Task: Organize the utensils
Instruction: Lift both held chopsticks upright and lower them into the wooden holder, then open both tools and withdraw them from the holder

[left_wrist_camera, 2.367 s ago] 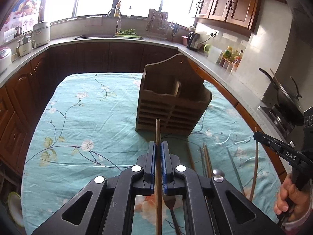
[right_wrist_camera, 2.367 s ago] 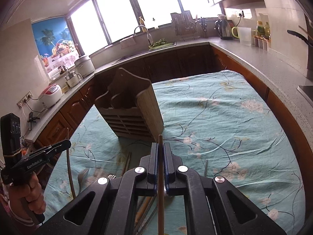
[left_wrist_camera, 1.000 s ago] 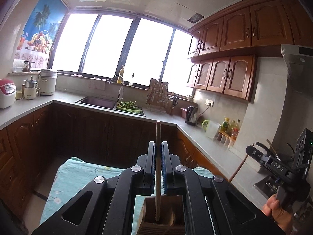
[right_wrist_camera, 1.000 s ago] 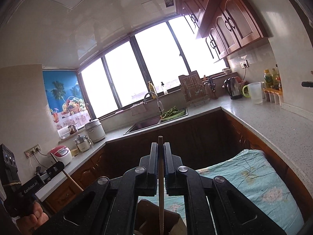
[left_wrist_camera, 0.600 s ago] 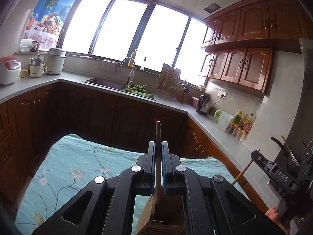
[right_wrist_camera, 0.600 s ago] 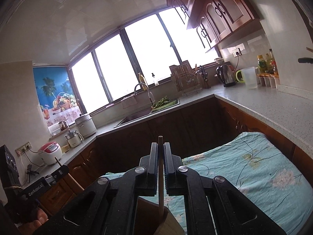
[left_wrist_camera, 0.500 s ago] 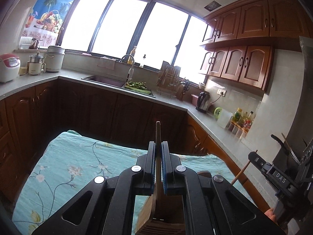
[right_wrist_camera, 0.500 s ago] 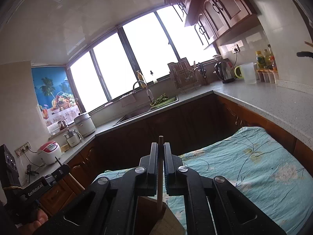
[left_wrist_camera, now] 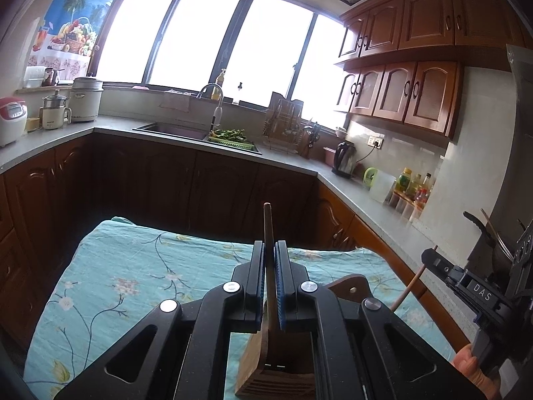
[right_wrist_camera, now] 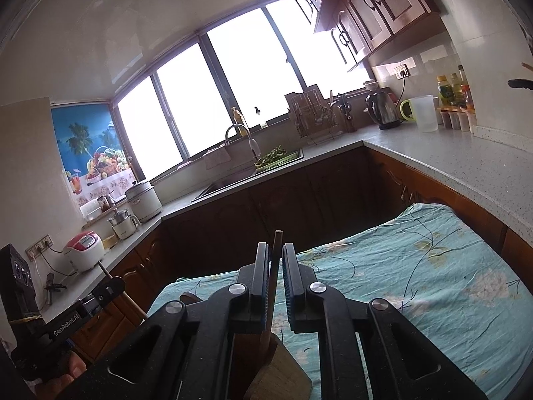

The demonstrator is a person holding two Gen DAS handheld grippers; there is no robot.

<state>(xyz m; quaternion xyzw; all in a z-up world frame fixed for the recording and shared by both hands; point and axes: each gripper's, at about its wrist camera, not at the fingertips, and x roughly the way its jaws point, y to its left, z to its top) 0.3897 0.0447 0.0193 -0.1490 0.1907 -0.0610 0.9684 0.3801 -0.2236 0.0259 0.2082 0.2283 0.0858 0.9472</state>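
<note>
- Ur left tool [left_wrist_camera: 270,278] is clamped on a wooden chopstick [left_wrist_camera: 268,233], lower end in the wooden holder [left_wrist_camera: 276,360].
- Right tool [right_wrist_camera: 275,276] has let go; its chopstick [right_wrist_camera: 275,260] stands loose in the holder on the tabletop [right_wrist_camera: 433,266].

Home kitchen. Sink [left_wrist_camera: 170,129] with tap [left_wrist_camera: 213,100] under big windows [left_wrist_camera: 213,36]. Brown wood cupboards [left_wrist_camera: 416,90] up on wall. Grey counter [right_wrist_camera: 466,163] runs round room. Kettle [right_wrist_camera: 383,108], rice cooker [right_wrist_camera: 83,250], big pot [left_wrist_camera: 86,99], dish rack [left_wrist_camera: 283,126], sauce bottles [left_wrist_camera: 413,183] sit on it. Green veggies [left_wrist_camera: 230,134] in basket by sink. Flowery blue cloth [left_wrist_camera: 140,266] on table.
</note>
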